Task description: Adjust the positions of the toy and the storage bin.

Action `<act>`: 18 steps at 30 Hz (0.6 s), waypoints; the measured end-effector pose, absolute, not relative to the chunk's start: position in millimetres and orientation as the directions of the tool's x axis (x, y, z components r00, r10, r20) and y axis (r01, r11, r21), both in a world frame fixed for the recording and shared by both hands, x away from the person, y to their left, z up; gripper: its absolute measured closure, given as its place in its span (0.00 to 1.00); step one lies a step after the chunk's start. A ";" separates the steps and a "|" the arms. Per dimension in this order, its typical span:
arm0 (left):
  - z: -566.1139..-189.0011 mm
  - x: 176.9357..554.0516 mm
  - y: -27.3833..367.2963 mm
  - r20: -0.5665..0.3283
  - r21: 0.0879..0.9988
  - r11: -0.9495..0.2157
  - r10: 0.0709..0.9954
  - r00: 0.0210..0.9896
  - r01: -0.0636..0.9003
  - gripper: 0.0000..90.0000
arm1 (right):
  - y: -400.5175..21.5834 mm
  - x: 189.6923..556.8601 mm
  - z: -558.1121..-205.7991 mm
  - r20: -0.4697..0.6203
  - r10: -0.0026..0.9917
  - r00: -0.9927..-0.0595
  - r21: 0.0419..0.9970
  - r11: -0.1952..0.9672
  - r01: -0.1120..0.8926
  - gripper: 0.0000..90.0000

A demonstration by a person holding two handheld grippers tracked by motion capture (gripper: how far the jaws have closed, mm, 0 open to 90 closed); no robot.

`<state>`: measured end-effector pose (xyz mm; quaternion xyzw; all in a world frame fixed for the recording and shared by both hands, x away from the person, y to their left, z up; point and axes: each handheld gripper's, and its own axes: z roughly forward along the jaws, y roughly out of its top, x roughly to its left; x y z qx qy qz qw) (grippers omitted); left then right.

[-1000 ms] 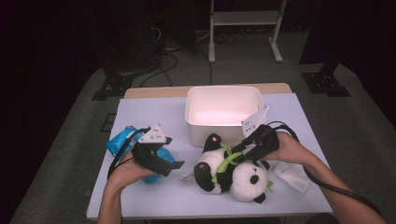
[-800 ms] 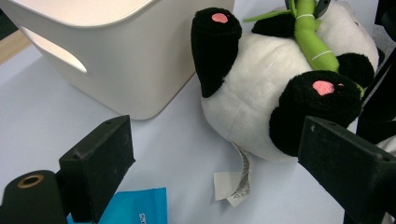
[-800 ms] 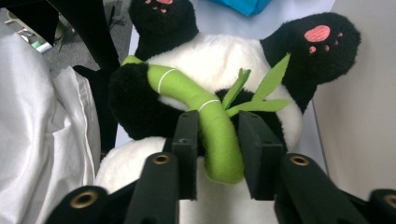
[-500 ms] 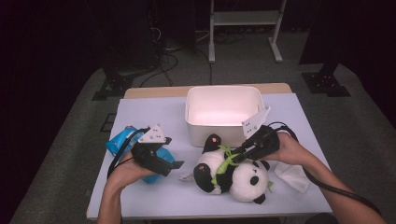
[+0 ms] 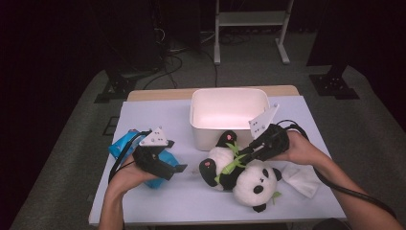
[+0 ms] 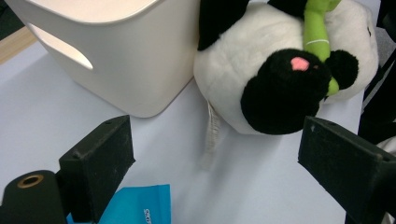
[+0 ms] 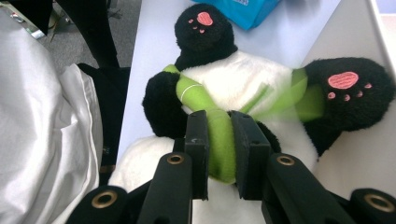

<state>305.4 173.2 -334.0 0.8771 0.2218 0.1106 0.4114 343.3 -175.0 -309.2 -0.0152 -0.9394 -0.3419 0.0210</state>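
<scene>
1. The counter carried all items; its near edge ran along the person's side, and both forearms came in over it.
2. Nearest the near edge, right of centre, lay the panda plush on its back, head toward the near right corner, feet toward the far edge.
3. The right gripper was clamped on the green bamboo stalk across the panda's belly. In the right gripper view both pads pressed on the stalk's sides. The jaws had just been closing, with the stalk between them.
4. A white cloth lay crumpled just beside the panda's head, near the right edge.
5. Toward the left edge, the left gripper hovered with its jaws spread wide and nothing between them. It pointed toward the panda's foot, apart from it.
6. Under the left hand lay a blue packet, partly covered by hand and gripper.
7. Farther back, at the middle of the far edge, stood the white bin, open-topped. The panda's far foot rested against the bin's near wall in the left gripper view.
</scene>
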 end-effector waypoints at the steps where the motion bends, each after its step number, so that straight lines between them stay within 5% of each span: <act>1: -333.8 305.5 173.7 0.013 0.771 -0.564 0.479 0.878 0.296 0.10 | -175.2 343.7 -307.7 0.045 0.014 -0.999 0.645 0.763 0.040 0.86; 18: -335.6 307.1 181.6 -0.006 0.779 -0.540 0.499 0.866 0.317 0.10 | -170.7 349.6 -278.9 0.038 -0.007 -0.999 0.640 0.768 0.019 0.86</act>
